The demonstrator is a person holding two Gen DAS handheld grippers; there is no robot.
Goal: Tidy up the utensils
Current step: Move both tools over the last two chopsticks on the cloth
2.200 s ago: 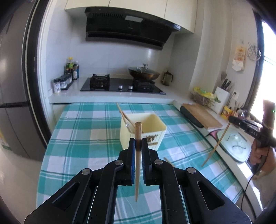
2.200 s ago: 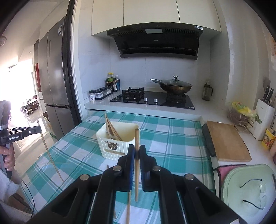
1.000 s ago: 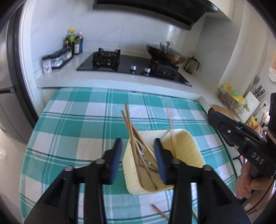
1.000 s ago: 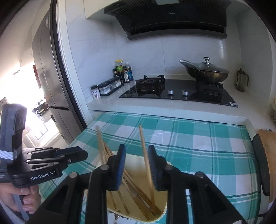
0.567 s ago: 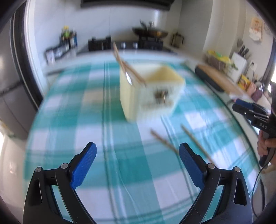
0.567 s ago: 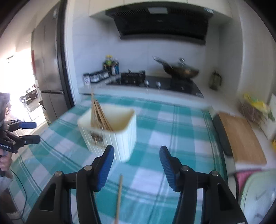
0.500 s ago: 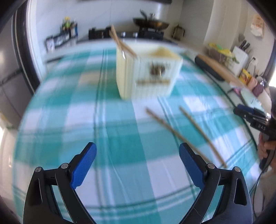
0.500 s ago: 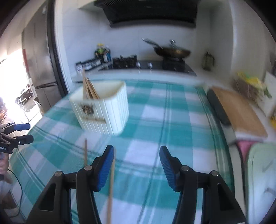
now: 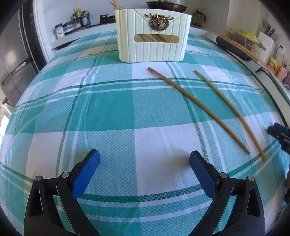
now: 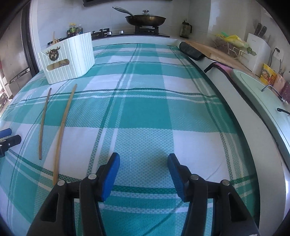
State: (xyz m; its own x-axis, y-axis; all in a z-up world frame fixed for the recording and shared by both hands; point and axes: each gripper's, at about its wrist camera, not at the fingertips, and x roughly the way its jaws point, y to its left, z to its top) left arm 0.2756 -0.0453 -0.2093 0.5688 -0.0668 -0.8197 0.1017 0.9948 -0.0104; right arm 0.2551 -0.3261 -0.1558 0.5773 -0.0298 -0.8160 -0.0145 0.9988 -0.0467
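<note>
A cream utensil holder point(image 9: 153, 35) with a deer emblem stands at the far side of the checked tablecloth point(image 9: 108, 112), with several chopsticks point(image 9: 115, 4) sticking out of it. Two loose chopsticks point(image 9: 195, 107) point(image 9: 230, 112) lie on the cloth in front of it. My left gripper point(image 9: 145, 159) hovers low over the cloth, left of them; its jaws are opening, with nothing between them. The right wrist view shows the holder point(image 10: 67, 58) far left and the two chopsticks point(image 10: 43, 121) point(image 10: 64, 130) left of my right gripper point(image 10: 143, 161), which is open and empty.
A stove with a lidded wok point(image 10: 145, 18) sits behind the table. Along the right counter lie a cutting board point(image 10: 217, 52), a knife block point(image 10: 257, 49) and a pale green lid point(image 10: 262, 94). A fridge point(image 9: 12, 59) stands at left, condiment bottles point(image 9: 79, 16) behind.
Both grippers held a chopstick, released them over the holder, opened wide, then drew back and sank close to the cloth. The holder now stands further away in both views.
</note>
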